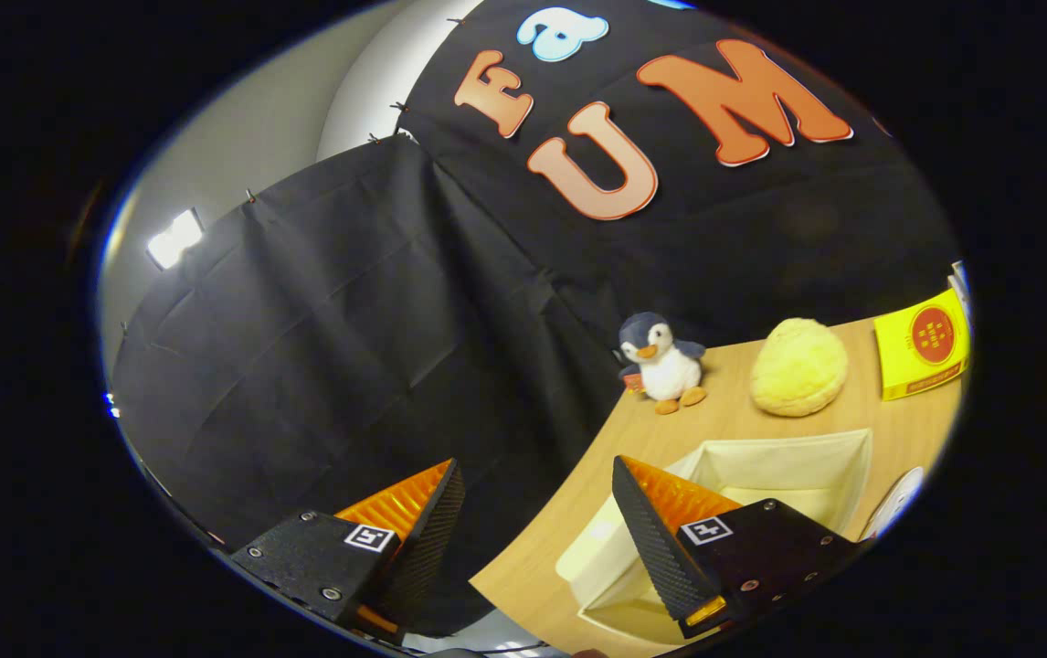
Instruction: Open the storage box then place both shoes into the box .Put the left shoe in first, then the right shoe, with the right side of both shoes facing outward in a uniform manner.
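The cream fabric storage box (788,475) stands open on the wooden table (734,425), its inside bare where I can see it. My gripper (537,475) hangs tilted above the table's left edge, open, with nothing between its fingers. The right finger (660,521) overlaps the box's near left side; the left finger (414,512) is out over the black cloth beside the table. A curved white edge, perhaps a shoe (893,503), peeks out to the right of the box; too little of it shows to be sure.
Beyond the box, a small penguin plush (662,361) stands near the table's back edge, a yellow fuzzy plush (798,367) sits to its right, and a yellow card box (924,343) lies further right. Black cloth walls close in behind and to the left.
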{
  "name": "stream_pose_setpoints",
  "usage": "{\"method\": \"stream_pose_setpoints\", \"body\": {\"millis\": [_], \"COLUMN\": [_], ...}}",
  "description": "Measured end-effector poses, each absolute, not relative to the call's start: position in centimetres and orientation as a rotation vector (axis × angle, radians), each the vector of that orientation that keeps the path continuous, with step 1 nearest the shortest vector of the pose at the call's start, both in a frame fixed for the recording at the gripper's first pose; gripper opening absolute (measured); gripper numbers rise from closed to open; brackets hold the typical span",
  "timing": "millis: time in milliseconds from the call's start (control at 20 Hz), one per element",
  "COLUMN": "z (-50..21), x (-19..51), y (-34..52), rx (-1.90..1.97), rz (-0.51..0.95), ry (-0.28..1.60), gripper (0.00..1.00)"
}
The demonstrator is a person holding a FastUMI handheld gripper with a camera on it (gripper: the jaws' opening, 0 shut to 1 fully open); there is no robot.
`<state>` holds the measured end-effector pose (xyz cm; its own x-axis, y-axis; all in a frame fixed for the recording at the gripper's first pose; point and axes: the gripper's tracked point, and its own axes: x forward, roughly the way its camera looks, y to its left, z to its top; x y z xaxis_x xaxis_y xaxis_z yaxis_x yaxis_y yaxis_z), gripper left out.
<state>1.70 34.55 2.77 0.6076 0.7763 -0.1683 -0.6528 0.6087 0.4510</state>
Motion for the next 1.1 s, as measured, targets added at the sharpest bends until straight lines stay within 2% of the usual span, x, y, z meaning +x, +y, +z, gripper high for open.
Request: {"method": "stream_pose_setpoints", "body": {"millis": [250, 500, 800, 1100], "z": [-0.2, -5.4, -14.0, -21.8], "x": [5.4, 6.5, 5.8, 4.7], "y": [24.5, 14.2, 6.0, 2.4], "rx": [0.288, 0.215, 0.125, 0.034], "rz": [0.586, 0.355, 0.16, 0.064], "ry": [0.312, 0.361, 0.495, 0.597], "gripper": [0.98, 0.98, 0.98, 0.99]}}
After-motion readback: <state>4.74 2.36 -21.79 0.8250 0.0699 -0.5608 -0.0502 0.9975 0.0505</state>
